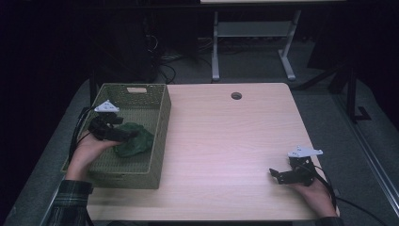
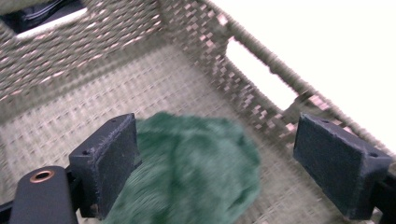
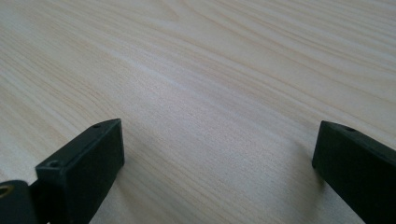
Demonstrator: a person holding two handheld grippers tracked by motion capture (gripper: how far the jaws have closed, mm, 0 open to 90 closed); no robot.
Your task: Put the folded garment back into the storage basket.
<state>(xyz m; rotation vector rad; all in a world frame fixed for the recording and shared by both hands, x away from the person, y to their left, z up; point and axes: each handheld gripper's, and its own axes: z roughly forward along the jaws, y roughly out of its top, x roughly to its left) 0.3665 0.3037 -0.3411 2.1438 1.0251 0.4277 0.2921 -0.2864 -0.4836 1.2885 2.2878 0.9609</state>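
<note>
Crumpled green cloth (image 1: 134, 140) in woven basket (image 1: 162, 117)

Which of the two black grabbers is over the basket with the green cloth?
The left gripper, at the left of the high view. Its open jaws hang above the green cloth in the woven basket. The right gripper is over bare table.

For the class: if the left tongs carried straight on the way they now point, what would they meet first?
Most likely the green cloth lying in the woven basket: it sits between and just past the open left tongs. Depth is unclear; beyond it comes the basket floor.
</note>
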